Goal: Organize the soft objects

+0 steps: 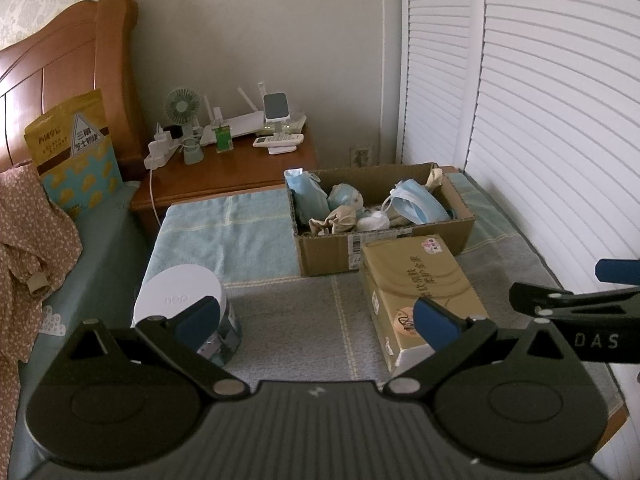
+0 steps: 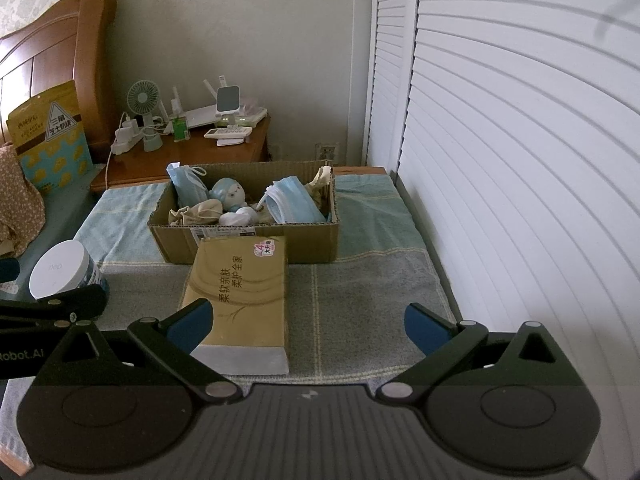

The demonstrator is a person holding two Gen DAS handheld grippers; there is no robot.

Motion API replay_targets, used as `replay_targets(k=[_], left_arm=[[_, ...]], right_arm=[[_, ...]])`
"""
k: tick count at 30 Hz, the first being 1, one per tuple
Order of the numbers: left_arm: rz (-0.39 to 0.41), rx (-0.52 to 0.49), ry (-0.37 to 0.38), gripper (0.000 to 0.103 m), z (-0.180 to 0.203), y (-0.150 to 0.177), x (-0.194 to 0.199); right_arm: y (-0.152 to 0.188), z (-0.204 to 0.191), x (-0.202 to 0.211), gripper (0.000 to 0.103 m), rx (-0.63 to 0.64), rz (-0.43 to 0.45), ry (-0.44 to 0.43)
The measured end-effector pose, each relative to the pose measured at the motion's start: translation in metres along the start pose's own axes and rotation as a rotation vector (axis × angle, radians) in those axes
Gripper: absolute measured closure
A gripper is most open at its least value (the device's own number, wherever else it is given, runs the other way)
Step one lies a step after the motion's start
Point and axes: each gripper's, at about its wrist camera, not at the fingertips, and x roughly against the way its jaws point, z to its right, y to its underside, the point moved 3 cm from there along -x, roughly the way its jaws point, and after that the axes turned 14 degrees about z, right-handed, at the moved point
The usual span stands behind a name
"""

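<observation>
A cardboard box (image 1: 404,242) (image 2: 248,246) stands on a towel-covered surface and holds soft things: blue face masks (image 2: 294,206), a small blue-haired doll (image 2: 232,196), beige cloth pouches (image 2: 198,212) and a white bundle (image 1: 374,222). A tan tissue pack (image 2: 244,292) (image 1: 420,292) lies in front of the box. My left gripper (image 1: 318,318) is open and empty, low above the towel, left of the tissue pack. My right gripper (image 2: 308,326) is open and empty; its left fingertip (image 2: 192,326) overlaps the pack's near corner.
A white-lidded jar (image 1: 182,302) (image 2: 62,270) stands at the towel's left edge. A bedside table (image 1: 232,168) holds a fan, router and remotes. A bed with patterned cloth (image 1: 32,224) and a snack bag (image 1: 72,148) lies left. Louvred doors (image 2: 500,160) run along the right.
</observation>
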Motion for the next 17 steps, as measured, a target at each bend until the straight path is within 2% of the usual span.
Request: replay_targets(k=[17], left_arm=[[0.000, -0.002, 0.003, 0.001, 0.0021, -0.0010, 0.0011]], right_arm=[[0.0014, 0.0025, 0.0014, 0.000, -0.001, 0.001, 0.000]])
